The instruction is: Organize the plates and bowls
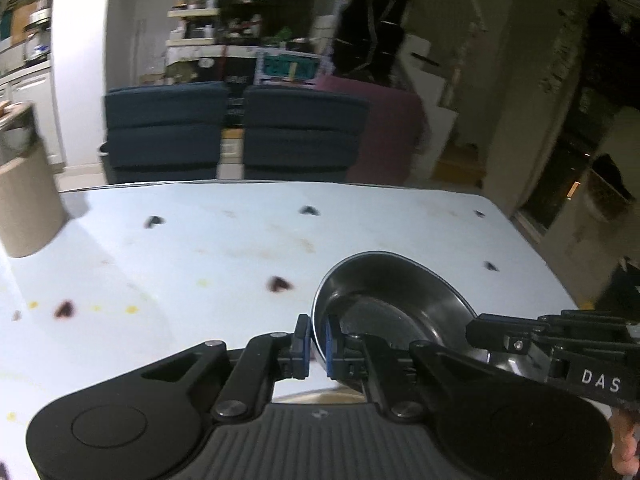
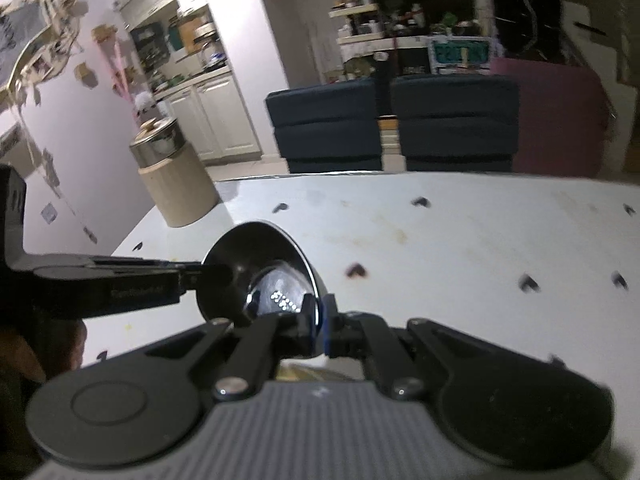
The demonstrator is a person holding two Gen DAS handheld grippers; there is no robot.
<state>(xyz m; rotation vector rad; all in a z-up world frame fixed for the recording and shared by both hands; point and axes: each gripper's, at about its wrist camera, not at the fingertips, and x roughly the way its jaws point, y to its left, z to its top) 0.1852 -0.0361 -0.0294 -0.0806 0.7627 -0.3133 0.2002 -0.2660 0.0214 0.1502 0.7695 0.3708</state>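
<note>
both grippers are clamped on the same steel bowl (image 1: pixel 390 308), one on each side of its rim. in the left wrist view the left gripper (image 1: pixel 318 346) has its 2 blue pads (image 1: pixel 329 346) pressed onto the near left edge of the rim, one pad outside the wall and one inside. the bowl stands just ahead of the fingers and slightly to their right, tilted so its dark inside faces the camera. the right gripper (image 1: pixel 484 334) comes in from the right of that view and reaches the opposite rim.

in the right wrist view the right gripper (image 2: pixel 318 322) pinches the near right edge of the bowl (image 2: pixel 260 268), which sits ahead and to the left of its fingers. the left gripper (image 2: pixel 196 272) enters from the left and meets the far rim. from the tilt the bowl seems to be lifted off the white table (image 1: pixel 224 248), though contact underneath is hidden.

the step in hand looks like carrying 1 bowl with a 2-sided hold, before it is set down or stacked. no plates or other bowls show in either view, so the target spot cannot be told. a round wooden canister (image 2: pixel 180 184) with a metal lid stands well ahead and to the left of the right gripper, at the table's far corner.

the next move calls for both grippers to travel together, keep the rim level, and release only once the bowl rests flat.
</note>
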